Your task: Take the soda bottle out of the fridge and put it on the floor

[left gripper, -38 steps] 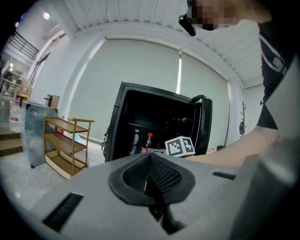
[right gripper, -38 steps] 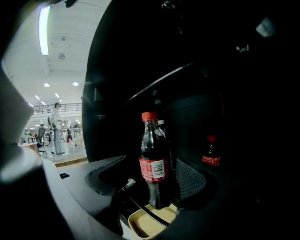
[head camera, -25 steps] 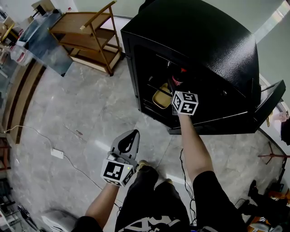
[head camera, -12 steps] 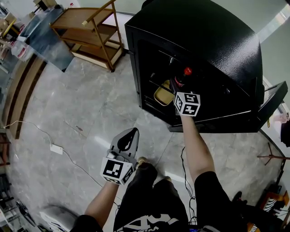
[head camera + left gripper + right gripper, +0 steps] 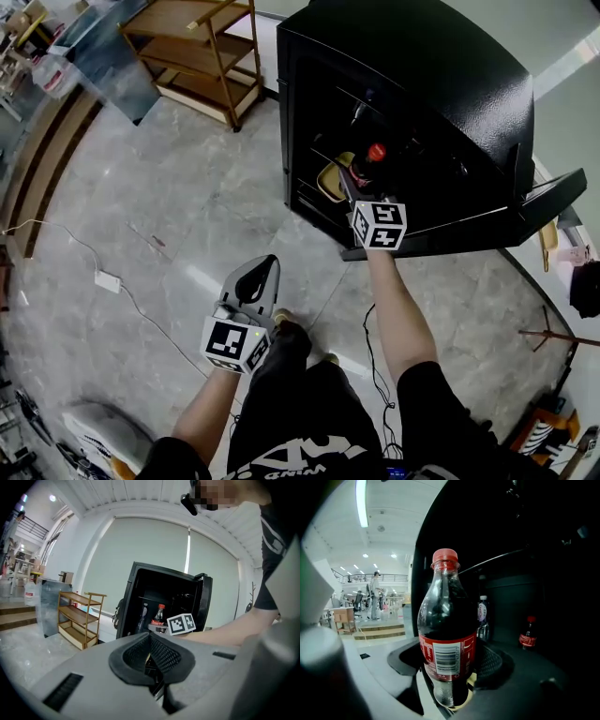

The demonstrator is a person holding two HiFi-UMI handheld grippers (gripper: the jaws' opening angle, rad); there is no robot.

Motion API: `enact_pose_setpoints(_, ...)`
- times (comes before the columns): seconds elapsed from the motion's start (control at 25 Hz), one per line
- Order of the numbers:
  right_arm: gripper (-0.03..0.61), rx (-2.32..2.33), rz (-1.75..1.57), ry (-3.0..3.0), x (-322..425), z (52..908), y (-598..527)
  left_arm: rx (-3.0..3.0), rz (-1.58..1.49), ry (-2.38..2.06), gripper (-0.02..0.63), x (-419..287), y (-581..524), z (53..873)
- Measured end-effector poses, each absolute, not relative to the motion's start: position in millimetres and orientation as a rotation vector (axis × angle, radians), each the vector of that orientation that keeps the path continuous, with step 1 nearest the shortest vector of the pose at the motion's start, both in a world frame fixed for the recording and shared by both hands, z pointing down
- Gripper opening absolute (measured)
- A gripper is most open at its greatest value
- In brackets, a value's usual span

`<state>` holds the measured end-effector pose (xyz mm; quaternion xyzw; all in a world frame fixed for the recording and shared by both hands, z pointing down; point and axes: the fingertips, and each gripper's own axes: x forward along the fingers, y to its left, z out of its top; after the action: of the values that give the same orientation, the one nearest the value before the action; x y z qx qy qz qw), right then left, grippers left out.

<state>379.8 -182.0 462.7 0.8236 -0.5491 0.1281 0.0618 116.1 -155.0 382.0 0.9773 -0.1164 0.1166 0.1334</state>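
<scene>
Right gripper (image 5: pixel 450 667) pinches a dark, red-capped plastic soda bottle (image 5: pixel 446 634), the black metal fridge (image 5: pixel 441 84) just ahead; lowering to the grey stone floor (image 5: pixel 169 216) beneath remains. Left gripper (image 5: pixel 151 656) is pressed together, empty.

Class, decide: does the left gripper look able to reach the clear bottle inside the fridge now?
Probably not: the left gripper hangs shut, well short of the fridge, and the right gripper holding the soda bottle sits in the doorway before the clear bottle.
</scene>
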Motion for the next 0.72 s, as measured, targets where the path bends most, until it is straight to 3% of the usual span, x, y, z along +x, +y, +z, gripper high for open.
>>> enact_pose_setpoints(0.36, 0.321, 2.321, 0.339, -1.904, 299.0, 477.7, -218.0, 2.816, 0.287, -0.525, 0.008, 52.4, -160.6, 404.0)
enact_pose_setpoints(0.72, 0.321, 2.163, 0.348, -2.124, 204.0, 557.5, -265.6, 2.756, 0.259, -0.759, 0.008, -31.4, -174.6, 492.5)
